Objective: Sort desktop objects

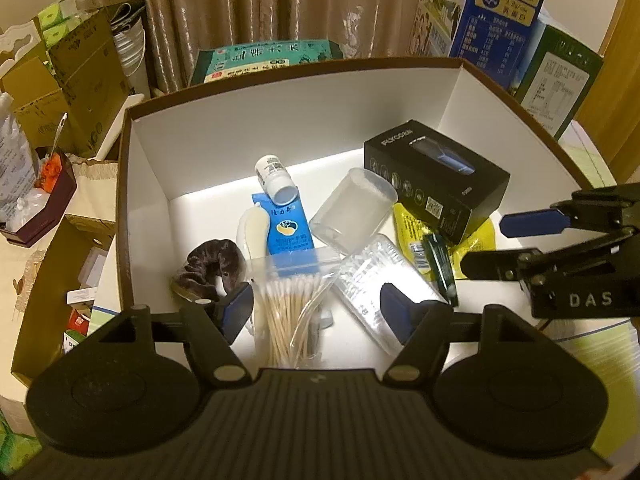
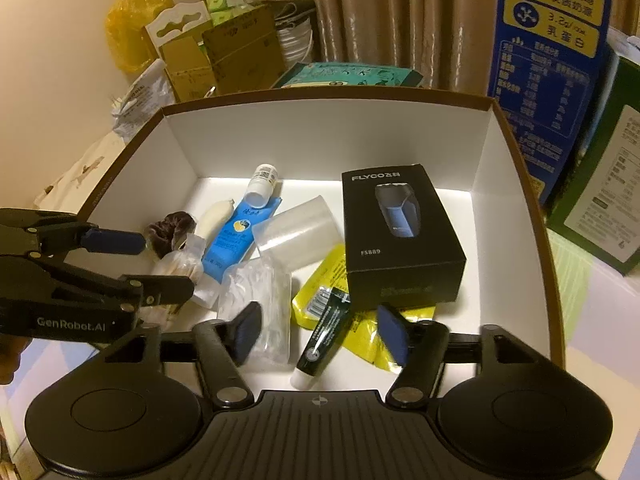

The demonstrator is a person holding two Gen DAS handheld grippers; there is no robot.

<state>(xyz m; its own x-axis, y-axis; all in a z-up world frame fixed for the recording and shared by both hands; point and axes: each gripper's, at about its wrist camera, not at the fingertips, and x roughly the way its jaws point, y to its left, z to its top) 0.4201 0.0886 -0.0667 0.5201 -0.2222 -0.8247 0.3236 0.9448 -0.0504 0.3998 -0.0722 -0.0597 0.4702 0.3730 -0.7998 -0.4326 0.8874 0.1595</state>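
A white-lined box [image 1: 280,112] [image 2: 320,136] holds the sorted items: a black FLYCO shaver box [image 1: 436,176] [image 2: 396,236], a clear cup [image 1: 352,208] [image 2: 300,228], a blue tube [image 1: 286,232] [image 2: 236,236], a white bottle [image 1: 276,180] [image 2: 262,184], a brown scrunchie [image 1: 208,268] [image 2: 168,232], a bag of cotton swabs [image 1: 288,312], a clear packet [image 1: 380,280] [image 2: 256,304], yellow sachets [image 2: 320,292] and a dark green tube [image 2: 324,336]. My left gripper [image 1: 316,312] is open and empty over the swabs. My right gripper [image 2: 322,334] is open and empty over the green tube.
Cardboard boxes [image 1: 80,72] and clutter stand left of the box. A blue milk carton [image 1: 496,12] [image 2: 548,64] and a green carton [image 1: 560,76] stand at the back right. A teal package [image 1: 264,60] lies behind the box, before a curtain.
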